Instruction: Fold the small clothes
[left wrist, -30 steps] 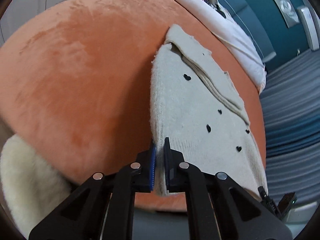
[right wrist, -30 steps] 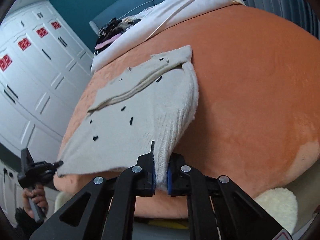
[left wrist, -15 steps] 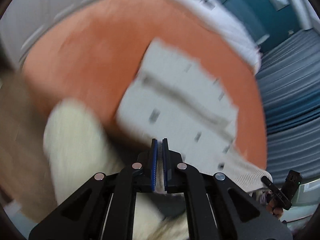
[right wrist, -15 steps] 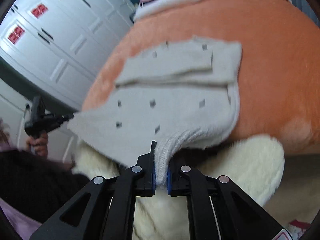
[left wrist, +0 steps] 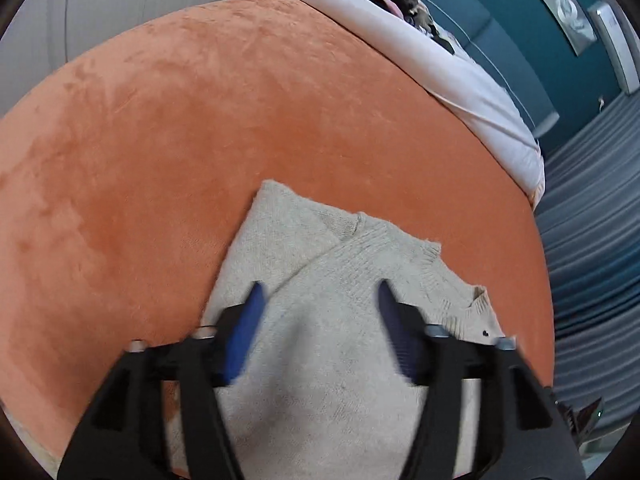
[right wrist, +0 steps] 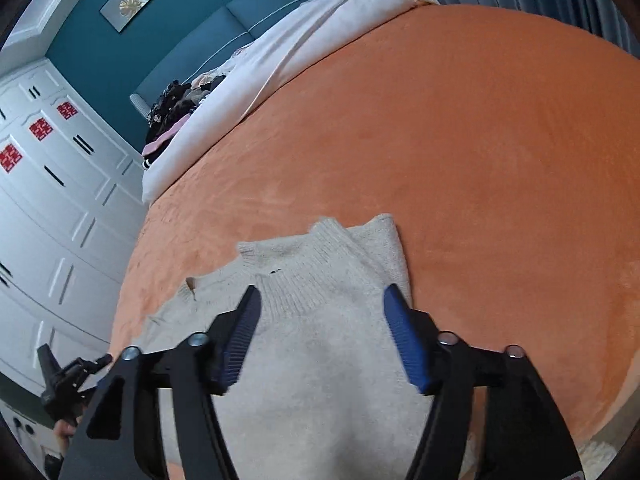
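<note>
Across the orange bedspread (left wrist: 200, 128) the cream sweater (left wrist: 328, 280) now lies doubled over near the front edge, plain side up, where a second ago it lay spread lengthwise with its heart-dotted face showing and its near hem pinched in both my claws. One fold is therefore laid. My left claw (left wrist: 319, 312) and right claw (right wrist: 320, 316) have just been opening; each now stands released above the knit, blue pads wide apart, nothing gripped between them. Ribbed neckline (right wrist: 304, 280) lies atop the fold. Judged from this, the sweater is partly folded; a further fold or smoothing probably remains.
</note>
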A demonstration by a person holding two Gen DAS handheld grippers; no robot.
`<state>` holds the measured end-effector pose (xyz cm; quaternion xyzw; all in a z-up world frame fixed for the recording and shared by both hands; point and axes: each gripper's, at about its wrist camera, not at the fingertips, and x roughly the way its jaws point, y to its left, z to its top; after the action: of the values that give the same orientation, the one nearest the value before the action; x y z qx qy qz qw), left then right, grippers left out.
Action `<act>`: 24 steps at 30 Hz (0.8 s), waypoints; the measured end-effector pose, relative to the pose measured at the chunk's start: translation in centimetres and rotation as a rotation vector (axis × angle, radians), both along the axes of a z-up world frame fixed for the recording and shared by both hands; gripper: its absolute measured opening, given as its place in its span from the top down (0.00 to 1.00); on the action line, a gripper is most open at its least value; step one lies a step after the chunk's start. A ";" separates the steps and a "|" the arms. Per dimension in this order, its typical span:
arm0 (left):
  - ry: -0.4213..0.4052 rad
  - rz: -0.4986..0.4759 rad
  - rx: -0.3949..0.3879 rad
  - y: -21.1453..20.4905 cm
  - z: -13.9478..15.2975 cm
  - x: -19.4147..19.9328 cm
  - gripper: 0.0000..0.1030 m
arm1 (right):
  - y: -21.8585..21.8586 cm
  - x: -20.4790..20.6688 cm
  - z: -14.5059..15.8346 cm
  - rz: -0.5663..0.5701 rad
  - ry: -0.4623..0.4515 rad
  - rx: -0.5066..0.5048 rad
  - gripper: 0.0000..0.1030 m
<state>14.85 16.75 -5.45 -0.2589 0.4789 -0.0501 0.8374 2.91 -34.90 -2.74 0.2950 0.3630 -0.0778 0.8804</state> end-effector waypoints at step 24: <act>0.151 -0.013 0.228 -0.9 -5.3 6.4 0.92 | -2.2 5.4 -5.9 0.005 0.210 -0.045 0.94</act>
<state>21.29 15.84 -10.75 -0.1617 0.5448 0.0188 0.8226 8.27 -37.08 -8.59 0.2645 0.4521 -0.1142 0.8442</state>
